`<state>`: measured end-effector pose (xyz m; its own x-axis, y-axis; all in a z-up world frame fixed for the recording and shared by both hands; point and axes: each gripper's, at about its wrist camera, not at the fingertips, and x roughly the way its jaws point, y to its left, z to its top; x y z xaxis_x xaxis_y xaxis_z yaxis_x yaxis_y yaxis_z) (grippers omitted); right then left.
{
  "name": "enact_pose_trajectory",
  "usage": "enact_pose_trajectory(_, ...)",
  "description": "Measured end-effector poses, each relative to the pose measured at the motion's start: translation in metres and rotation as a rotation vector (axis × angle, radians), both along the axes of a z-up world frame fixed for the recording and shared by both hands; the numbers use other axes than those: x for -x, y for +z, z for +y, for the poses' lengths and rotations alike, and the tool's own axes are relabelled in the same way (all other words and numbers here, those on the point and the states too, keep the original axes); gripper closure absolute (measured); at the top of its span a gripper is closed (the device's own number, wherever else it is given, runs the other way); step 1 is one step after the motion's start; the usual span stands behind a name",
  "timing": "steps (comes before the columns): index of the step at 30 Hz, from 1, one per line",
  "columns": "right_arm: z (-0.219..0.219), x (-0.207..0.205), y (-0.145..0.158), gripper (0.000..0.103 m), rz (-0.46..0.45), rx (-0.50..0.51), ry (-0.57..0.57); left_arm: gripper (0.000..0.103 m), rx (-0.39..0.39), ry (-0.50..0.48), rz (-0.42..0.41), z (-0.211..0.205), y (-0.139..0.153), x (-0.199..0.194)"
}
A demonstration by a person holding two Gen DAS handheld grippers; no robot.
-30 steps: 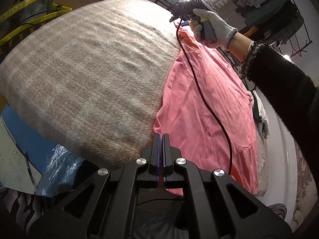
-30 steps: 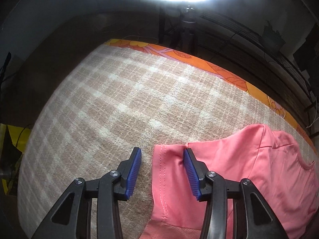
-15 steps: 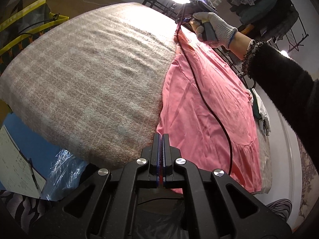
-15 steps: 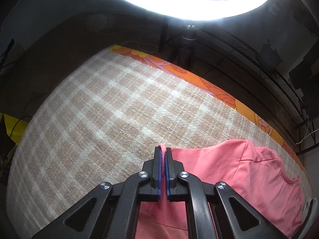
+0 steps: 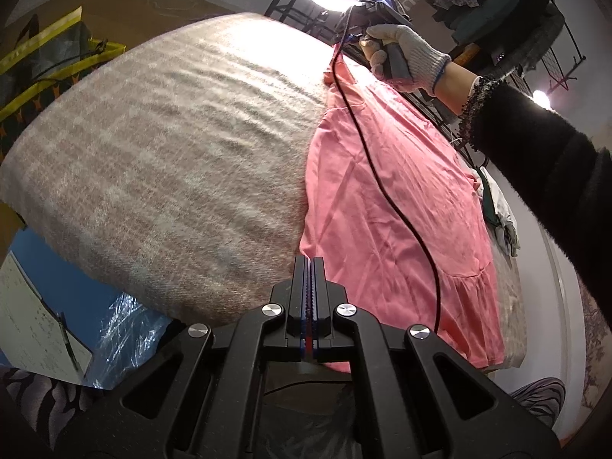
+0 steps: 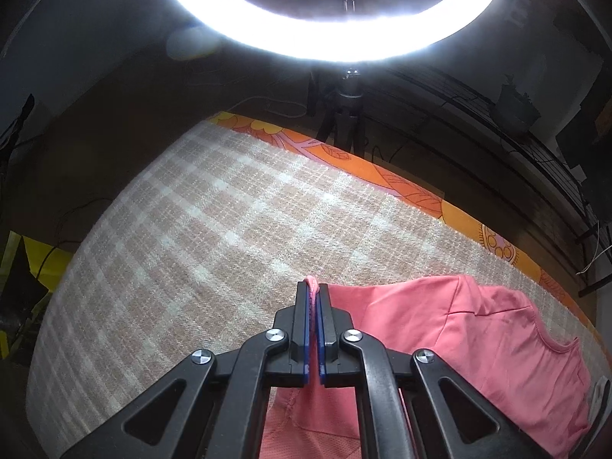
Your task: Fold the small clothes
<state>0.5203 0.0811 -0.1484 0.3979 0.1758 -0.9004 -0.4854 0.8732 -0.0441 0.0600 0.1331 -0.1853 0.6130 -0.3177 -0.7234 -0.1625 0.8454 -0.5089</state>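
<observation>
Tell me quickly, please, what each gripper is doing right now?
Left gripper: closed on the pink garment's near edge.
Right gripper: closed on the garment's far corner.

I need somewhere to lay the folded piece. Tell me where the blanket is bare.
The checked blanket is bare left of the pink garment, and beyond it up to the orange border. The right side is crowded: garment, black cable, crumpled cloth.

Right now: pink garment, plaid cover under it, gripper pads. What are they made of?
Pink garment: thin, matte woven or knit cloth, likely cotton blend; soft creases, stitched seams. Plaid cover: coarse, fuzzy weave, wool-like; visible yarn grid, nap. Right gripper pads: blue, ribbed, probably rubber or soft plastic, shut on the garment's edge.
</observation>
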Motion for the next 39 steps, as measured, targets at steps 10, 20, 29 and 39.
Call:
enact_pose_trajectory(10, -0.066, -0.004, 0.05, 0.103, -0.047, -0.113, -0.043, 0.103, -0.065, -0.112, -0.08, -0.043, 0.026, 0.0)
enact_pose_trajectory(20, -0.166, -0.007, 0.07, 0.103, -0.08, -0.179, -0.105, 0.103, -0.058, -0.317, -0.12, -0.114, 0.04, -0.011)
enact_pose_trajectory(29, -0.264, -0.016, 0.037, 0.103, -0.05, -0.154, -0.232, 0.103, -0.077, -0.451, -0.058, -0.171, 0.025, -0.022)
enact_pose_trajectory(39, -0.298, -0.025, 0.002, 0.087, -0.004, -0.062, -0.322, 0.103, -0.1, -0.524, -0.023, -0.198, 0.014, -0.024)
